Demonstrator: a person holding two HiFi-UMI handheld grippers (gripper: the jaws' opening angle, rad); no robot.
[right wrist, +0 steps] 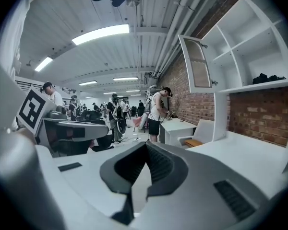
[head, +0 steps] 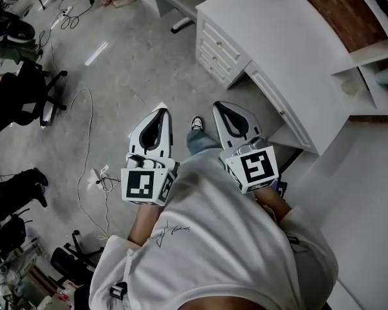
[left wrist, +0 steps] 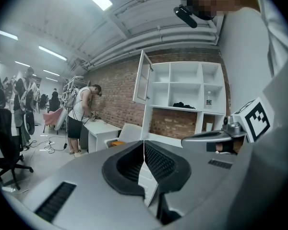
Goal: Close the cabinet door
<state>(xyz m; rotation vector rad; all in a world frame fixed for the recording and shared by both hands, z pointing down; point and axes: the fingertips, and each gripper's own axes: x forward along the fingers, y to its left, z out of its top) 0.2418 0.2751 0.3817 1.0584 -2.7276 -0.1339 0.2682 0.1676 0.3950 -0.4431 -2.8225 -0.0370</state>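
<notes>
**Standing off from the open cabinet door, both grippers empty**

Cabinet door [right wrist: 198,63] hung open at the upper left corner of the white shelf unit [left wrist: 192,87], swung outward from the brick wall, high above the desk [head: 291,50]. It was well apart from both grippers, so closing had not started.

Risks, as judged: the door sat high, so a reach from below could push on the panel instead of the frame. A push too near the hinged side would likely barely move it. A fast shove could slam it and bounce it back open. The desk stood between the person and the shelves, so a hip or sleeve could catch its edge.

Door looked thin, with a white frame and a greyish, see-through-looking panel. It stood upright, angled out from the cabinet.

Left gripper [left wrist: 144,145] had its jaws together with nothing between them. Right gripper [right wrist: 145,145] was the same, tips meeting, empty. Both were held low in front of the person's chest, side by side. A dark item [left wrist: 184,105] lay in a middle shelf compartment. Another person [left wrist: 81,114] stood at a far desk.
</notes>
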